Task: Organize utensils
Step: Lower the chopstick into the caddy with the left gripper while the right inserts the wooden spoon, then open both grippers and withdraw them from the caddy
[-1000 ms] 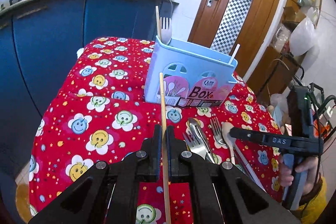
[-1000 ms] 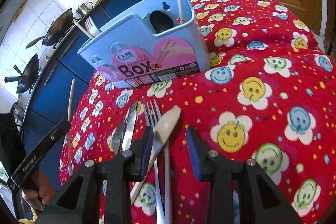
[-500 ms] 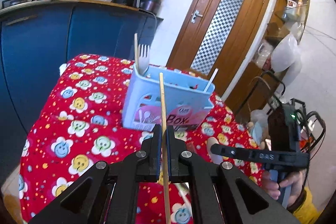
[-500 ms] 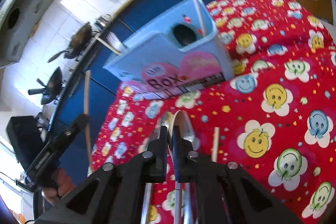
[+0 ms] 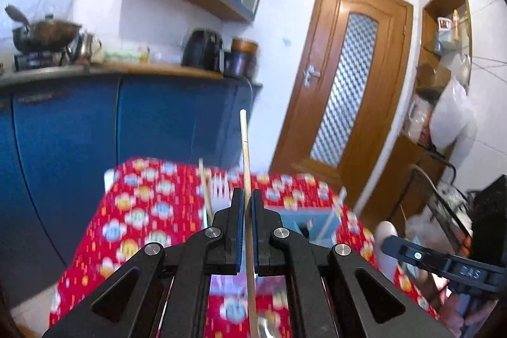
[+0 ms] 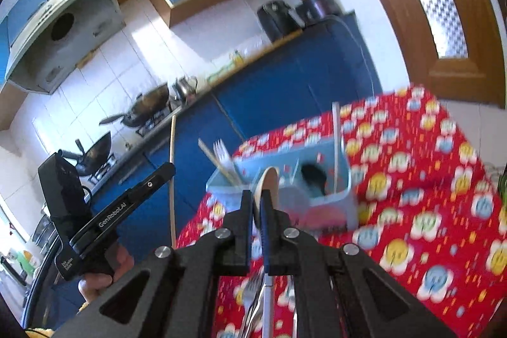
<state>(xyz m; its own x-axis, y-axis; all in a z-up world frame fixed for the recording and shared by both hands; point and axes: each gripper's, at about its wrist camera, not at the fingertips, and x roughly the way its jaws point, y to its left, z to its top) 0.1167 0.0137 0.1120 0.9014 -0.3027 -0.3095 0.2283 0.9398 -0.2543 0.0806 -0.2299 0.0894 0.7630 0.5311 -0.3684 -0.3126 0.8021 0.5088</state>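
Observation:
My left gripper (image 5: pixel 247 195) is shut on a long wooden chopstick (image 5: pixel 244 148) that sticks up past its fingers. In the right wrist view that gripper (image 6: pixel 164 171) hangs left of the table with the chopstick (image 6: pixel 172 186) upright. My right gripper (image 6: pixel 257 198) is shut on a pale spoon (image 6: pixel 270 179), bowl up, above the cloth. Behind both stands the light blue utensil box (image 6: pixel 345 205), also in the left wrist view as the box (image 5: pixel 317 219). It holds a white fork (image 6: pixel 221 151), a chopstick and a white stick.
The table wears a red cloth with smiley flowers (image 6: pixel 427 179). More cutlery (image 6: pixel 253 290) lies on it under my right gripper. Blue kitchen cabinets (image 5: pixel 79 132) stand behind the table and a wooden door (image 5: pixel 345 103) is to the right. A hand (image 6: pixel 104 268) grips the left tool.
My right gripper closed on the spoon and lifted it off the cloth. Both grippers rose and tilted up, so the box and table sank lower in both views.

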